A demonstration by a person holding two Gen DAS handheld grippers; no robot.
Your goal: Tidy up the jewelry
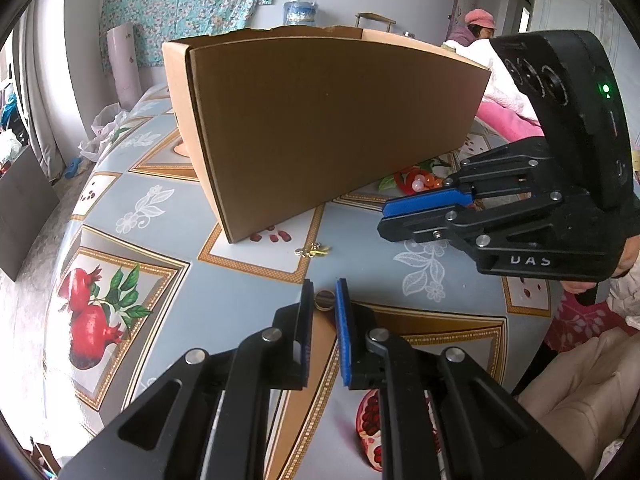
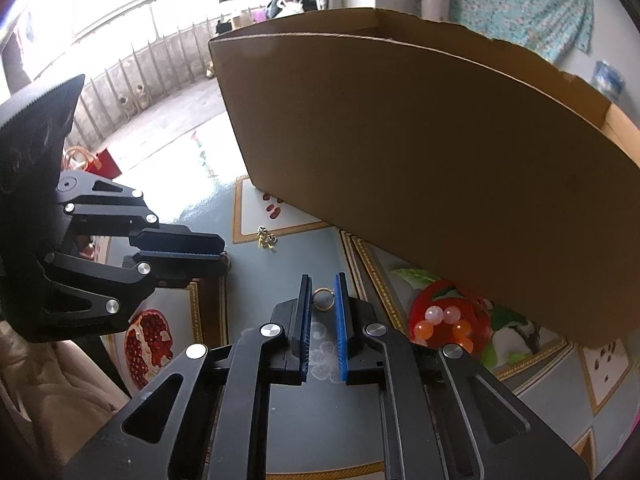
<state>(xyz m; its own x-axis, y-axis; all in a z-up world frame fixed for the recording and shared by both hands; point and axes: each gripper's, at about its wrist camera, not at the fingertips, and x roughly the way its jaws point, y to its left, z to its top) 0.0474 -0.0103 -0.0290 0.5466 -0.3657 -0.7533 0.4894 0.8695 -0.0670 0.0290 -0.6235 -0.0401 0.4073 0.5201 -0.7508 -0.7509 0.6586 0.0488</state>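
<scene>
My left gripper is shut on a small round brown piece, held edge-on above the table. My right gripper is shut on a gold ring, pinched between its blue pads. The right gripper also shows in the left wrist view, at the right, near the box. The left gripper shows in the right wrist view, at the left. Small gold earrings lie on the table in front of the open cardboard box. A bead bracelet of orange and pink beads lies beside the box.
The table has a blue cloth printed with pomegranates and gold frames. A pink cylinder stands behind it at the left. A person in a pink hat sits at the back right. A pink blanket lies at the right.
</scene>
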